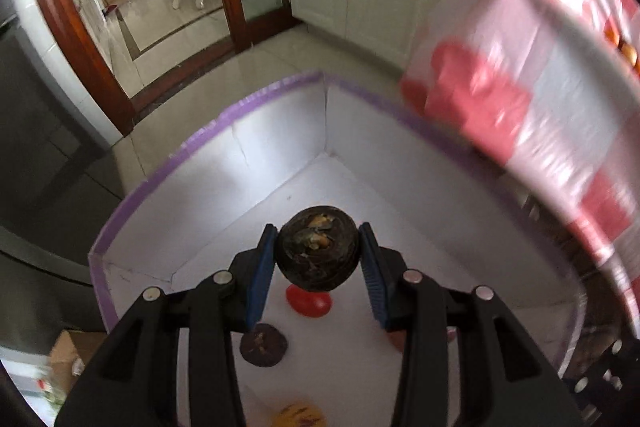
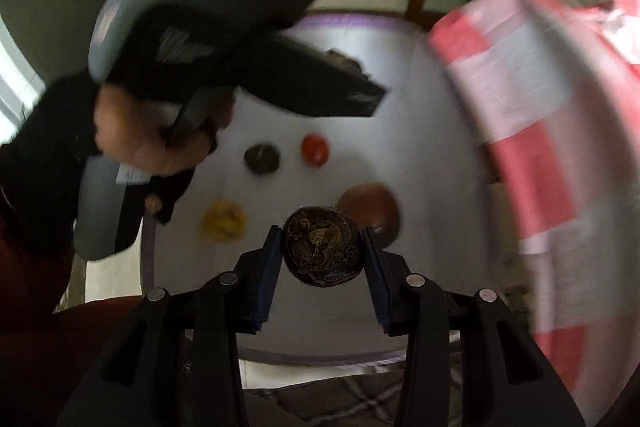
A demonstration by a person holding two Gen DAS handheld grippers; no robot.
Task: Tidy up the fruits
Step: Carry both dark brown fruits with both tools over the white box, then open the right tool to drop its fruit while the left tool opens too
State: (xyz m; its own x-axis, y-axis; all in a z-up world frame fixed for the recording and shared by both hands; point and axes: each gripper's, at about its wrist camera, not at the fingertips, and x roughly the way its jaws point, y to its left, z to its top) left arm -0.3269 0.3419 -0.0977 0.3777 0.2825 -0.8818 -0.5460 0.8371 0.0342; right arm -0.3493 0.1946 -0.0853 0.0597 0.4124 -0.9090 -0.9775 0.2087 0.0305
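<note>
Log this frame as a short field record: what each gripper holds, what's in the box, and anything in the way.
left gripper: shut on a dark wrinkled fruit, held above the box floor
right gripper: shut on a second dark wrinkled fruit
container: white box with purple rim
fruit lying in box: red fruit, dark fruit, yellow fruit, brown-red fruit
beside box: red-and-white plastic bag, blurred
image quality: right wrist view motion-blurred
</note>
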